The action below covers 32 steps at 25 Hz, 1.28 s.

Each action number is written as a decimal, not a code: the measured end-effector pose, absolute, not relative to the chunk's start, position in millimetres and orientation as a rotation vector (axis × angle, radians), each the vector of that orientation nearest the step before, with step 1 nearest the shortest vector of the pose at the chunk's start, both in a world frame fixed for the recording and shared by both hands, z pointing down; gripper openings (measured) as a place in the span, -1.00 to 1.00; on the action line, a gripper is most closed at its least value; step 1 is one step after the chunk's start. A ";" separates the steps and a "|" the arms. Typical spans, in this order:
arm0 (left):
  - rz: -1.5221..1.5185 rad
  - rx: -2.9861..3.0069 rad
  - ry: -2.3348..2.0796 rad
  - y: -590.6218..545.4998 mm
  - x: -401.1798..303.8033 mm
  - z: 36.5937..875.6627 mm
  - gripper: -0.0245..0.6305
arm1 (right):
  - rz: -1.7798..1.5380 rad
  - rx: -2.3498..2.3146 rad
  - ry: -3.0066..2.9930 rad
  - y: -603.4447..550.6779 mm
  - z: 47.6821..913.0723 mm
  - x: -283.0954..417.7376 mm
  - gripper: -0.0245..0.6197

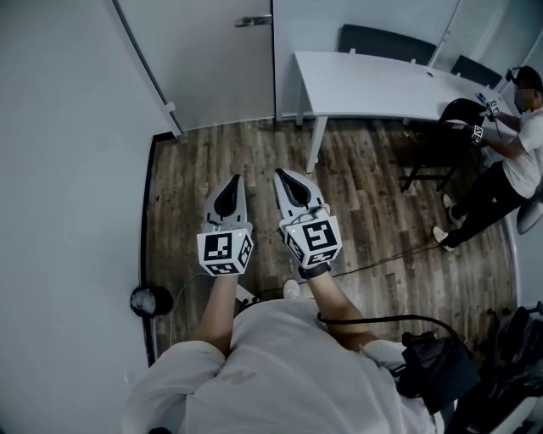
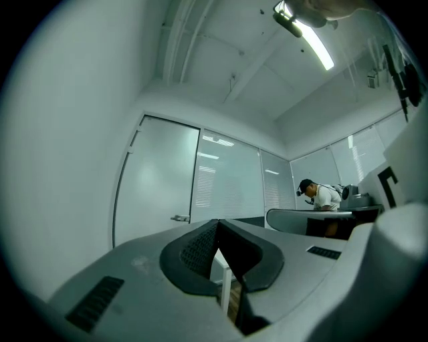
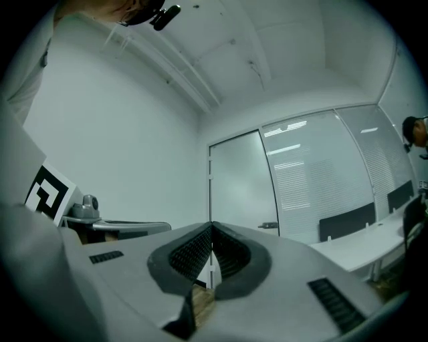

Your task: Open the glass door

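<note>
The frosted glass door (image 1: 204,59) stands closed at the far end of the room, its metal handle (image 1: 253,20) near its right edge. Both grippers are held out level side by side over the wooden floor, well short of the door. My left gripper (image 1: 234,180) is shut with nothing in it, and so is my right gripper (image 1: 282,174). In the left gripper view the door (image 2: 157,187) and handle (image 2: 179,218) lie beyond the closed tips (image 2: 217,224). The right gripper view shows the door (image 3: 237,187) and handle (image 3: 269,226) past its closed tips (image 3: 212,227).
A white table (image 1: 373,85) with dark chairs stands right of the door. A person (image 1: 517,161) leans over its far right end. A white wall runs along the left. A round black object (image 1: 151,300) and a cable (image 1: 382,263) lie on the floor near my feet.
</note>
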<state>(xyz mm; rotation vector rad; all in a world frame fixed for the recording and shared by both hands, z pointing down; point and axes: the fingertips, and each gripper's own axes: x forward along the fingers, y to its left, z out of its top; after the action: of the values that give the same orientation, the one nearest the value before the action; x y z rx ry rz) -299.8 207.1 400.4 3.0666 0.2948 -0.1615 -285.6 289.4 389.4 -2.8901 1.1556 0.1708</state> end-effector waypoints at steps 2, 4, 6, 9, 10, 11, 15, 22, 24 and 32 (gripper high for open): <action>-0.130 3.084 0.280 217.0 -282.8 404.4 -0.91 | 0.123 -2.888 1.154 299.7 398.0 -265.1 -0.92; -0.096 3.107 0.269 222.6 -269.1 409.4 -0.91 | 0.085 -2.881 1.152 303.7 406.6 -247.0 -0.92; -0.058 3.124 0.258 224.8 -255.0 413.6 -0.91 | 0.041 -2.860 1.163 303.1 414.2 -230.6 -0.91; -0.025 3.131 0.244 221.1 -230.2 416.6 -0.91 | 0.012 -2.835 1.191 296.2 420.2 -206.7 -0.92; -0.019 3.130 0.241 217.7 -220.0 416.6 -0.91 | 0.007 -2.831 1.197 292.1 420.7 -197.3 -0.92; -0.016 3.127 0.241 213.8 -209.4 416.0 -0.91 | 0.002 -2.829 1.202 287.7 420.7 -187.7 -0.92; -0.040 3.107 0.278 202.4 -162.0 415.6 -0.91 | -0.003 -2.870 1.182 277.8 421.8 -145.3 -0.92; -0.088 3.050 0.380 198.5 -44.4 413.0 -0.91 | -0.025 -2.956 1.092 278.1 417.3 -35.8 -0.92; -0.132 3.035 0.386 182.2 -8.8 397.6 -0.91 | -0.023 -2.970 1.067 265.5 406.5 0.9 -0.92; -0.200 2.984 0.394 102.1 90.5 402.8 -0.91 | -0.004 -3.067 0.781 205.3 411.2 111.1 -0.92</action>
<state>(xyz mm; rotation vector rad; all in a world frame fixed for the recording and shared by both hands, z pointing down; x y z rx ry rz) 90.5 102.1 402.8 2.9839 0.3942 -0.2001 111.1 205.3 411.2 -3.0669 0.7805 -0.0039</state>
